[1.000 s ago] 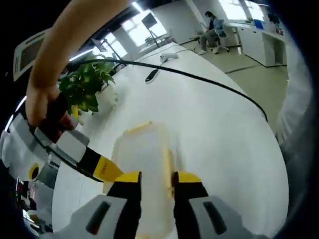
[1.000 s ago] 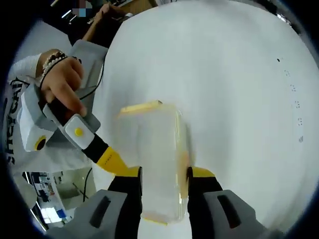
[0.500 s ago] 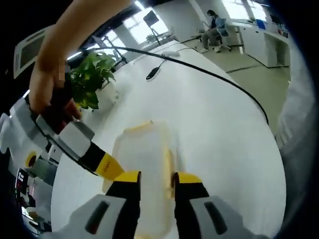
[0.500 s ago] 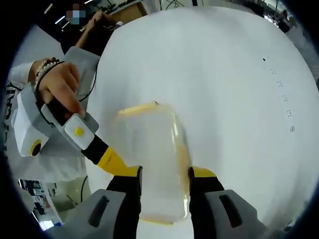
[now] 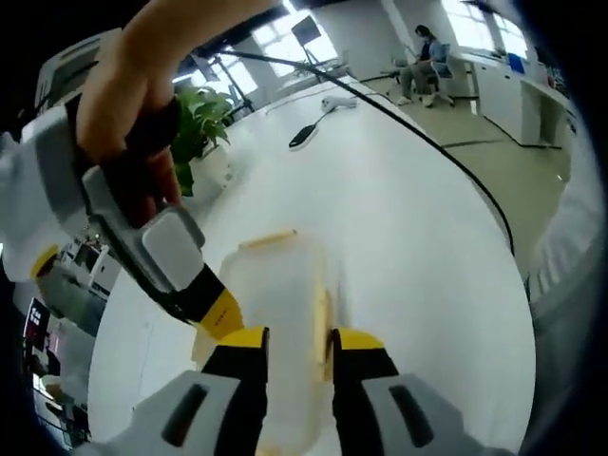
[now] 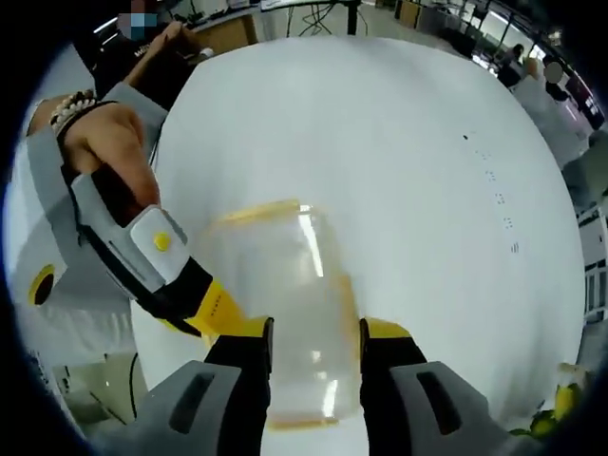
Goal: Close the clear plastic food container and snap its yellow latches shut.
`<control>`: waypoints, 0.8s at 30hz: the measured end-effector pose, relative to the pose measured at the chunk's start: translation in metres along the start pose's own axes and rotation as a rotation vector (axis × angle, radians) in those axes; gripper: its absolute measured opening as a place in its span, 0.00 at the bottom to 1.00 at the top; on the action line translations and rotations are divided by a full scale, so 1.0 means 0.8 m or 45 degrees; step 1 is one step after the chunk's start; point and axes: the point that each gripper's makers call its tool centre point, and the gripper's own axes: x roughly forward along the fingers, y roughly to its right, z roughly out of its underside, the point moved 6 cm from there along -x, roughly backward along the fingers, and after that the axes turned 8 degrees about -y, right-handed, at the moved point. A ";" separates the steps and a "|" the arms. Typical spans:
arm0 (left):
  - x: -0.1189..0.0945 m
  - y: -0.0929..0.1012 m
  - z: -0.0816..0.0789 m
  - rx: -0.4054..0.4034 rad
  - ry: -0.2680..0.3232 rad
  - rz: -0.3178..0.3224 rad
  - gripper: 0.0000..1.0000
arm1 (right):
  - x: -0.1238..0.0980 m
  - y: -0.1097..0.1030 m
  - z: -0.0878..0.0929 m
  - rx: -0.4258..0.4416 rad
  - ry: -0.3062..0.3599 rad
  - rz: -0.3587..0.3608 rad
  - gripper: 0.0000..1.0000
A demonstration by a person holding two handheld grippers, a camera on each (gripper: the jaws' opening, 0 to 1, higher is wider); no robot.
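1. the container (image 5: pixel 275 328) lies on the white table (image 5: pixel 408 237), in the lower middle of the left gripper view. in the right gripper view the container (image 6: pixel 285 323) is also in the lower middle, and looks clear with yellow edges.
2. the left gripper (image 5: pixel 293 347) has its jaws a little apart at the two sides of the container; if they really press on it, i cannot tell.
3. the right gripper (image 6: pixel 313 337) stands the same way, jaws apart with the container between them; real contact i cannot tell.
4. each gripper also enters the other view from the left side, held by a hand (image 5: pixel 123 104), and its yellow tip comes to the container's left edge.
5. the lid seems to be already on the container, but the pictures are too blurred to be sure.
6. a yellow latch (image 6: pixel 256 211) shows at the far end. whether any latch is snapped i cannot tell, so i judge the latches are the part still left.
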 end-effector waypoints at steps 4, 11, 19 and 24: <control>0.001 0.001 -0.002 0.042 -0.032 -0.020 0.20 | -0.001 -0.011 0.002 0.027 0.033 0.093 0.26; 0.000 0.004 -0.004 0.038 -0.069 -0.017 0.22 | -0.004 -0.020 0.004 0.026 0.074 0.291 0.21; -0.023 0.014 0.003 -0.020 -0.103 0.043 0.36 | -0.019 -0.035 0.042 0.129 0.099 0.411 0.43; -0.057 -0.008 0.003 -0.374 0.202 -0.038 0.56 | -0.034 -0.049 0.072 0.312 0.294 0.403 0.48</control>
